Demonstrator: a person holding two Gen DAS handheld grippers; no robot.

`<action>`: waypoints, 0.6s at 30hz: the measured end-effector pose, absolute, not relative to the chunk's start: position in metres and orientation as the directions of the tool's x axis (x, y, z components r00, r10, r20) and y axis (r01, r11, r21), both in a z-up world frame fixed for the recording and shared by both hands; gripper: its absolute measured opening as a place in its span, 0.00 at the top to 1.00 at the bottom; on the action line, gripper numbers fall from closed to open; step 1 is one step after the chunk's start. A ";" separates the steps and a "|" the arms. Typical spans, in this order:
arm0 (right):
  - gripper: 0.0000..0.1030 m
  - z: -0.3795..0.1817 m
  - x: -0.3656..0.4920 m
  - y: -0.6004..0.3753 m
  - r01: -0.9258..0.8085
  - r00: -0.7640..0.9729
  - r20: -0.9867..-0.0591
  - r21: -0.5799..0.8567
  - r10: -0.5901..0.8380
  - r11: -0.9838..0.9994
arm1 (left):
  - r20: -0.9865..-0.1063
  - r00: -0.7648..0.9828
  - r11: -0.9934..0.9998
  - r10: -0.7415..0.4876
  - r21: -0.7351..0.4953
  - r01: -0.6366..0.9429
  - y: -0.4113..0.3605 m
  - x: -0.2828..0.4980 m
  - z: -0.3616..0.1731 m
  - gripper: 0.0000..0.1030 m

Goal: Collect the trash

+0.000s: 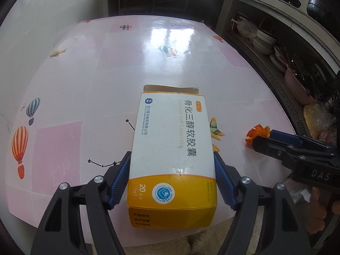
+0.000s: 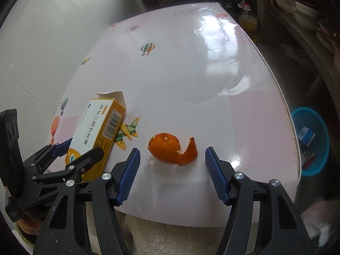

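We count two pieces of trash on the table (image 2: 191, 80): one medicine box (image 1: 173, 148) and one orange peel (image 2: 173, 149). Our left gripper (image 1: 172, 182) has its two blue pads pressed against the long sides of the white and yellow box, clamped on it near the table's near edge; the box's far flap stands open. In the right wrist view the same box (image 2: 99, 131) shows at the left, tilted, with the left gripper's fingers on either side of it.

Our right gripper (image 2: 172, 175) hangs with its jaws apart, nothing between the pads; the single curled orange peel lies on the table just beyond the fingertips, roughly centred in the gap. From the left wrist view that peel (image 1: 256, 135) sits to the right of the box, touching the tip of the right gripper.

One blue basket (image 2: 311, 142) stands on the floor past the table's right edge, with a few scraps inside.
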State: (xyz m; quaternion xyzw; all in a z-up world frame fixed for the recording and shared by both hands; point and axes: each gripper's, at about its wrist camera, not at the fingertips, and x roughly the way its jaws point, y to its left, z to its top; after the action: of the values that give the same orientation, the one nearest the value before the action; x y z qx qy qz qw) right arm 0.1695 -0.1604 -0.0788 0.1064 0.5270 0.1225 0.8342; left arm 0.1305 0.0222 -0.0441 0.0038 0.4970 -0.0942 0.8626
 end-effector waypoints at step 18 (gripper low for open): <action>0.81 -0.086 0.170 -0.142 -0.121 0.437 -0.858 0.242 0.271 0.963 | -0.853 0.507 0.987 -0.122 -0.048 0.156 0.015 0.129 -0.044 0.31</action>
State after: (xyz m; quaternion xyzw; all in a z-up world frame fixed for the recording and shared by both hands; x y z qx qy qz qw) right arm 0.1697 -0.1424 -0.0855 0.0722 0.5177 0.1159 0.8446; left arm 0.1289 0.0148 -0.0443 0.0174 0.4901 -0.0801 0.8678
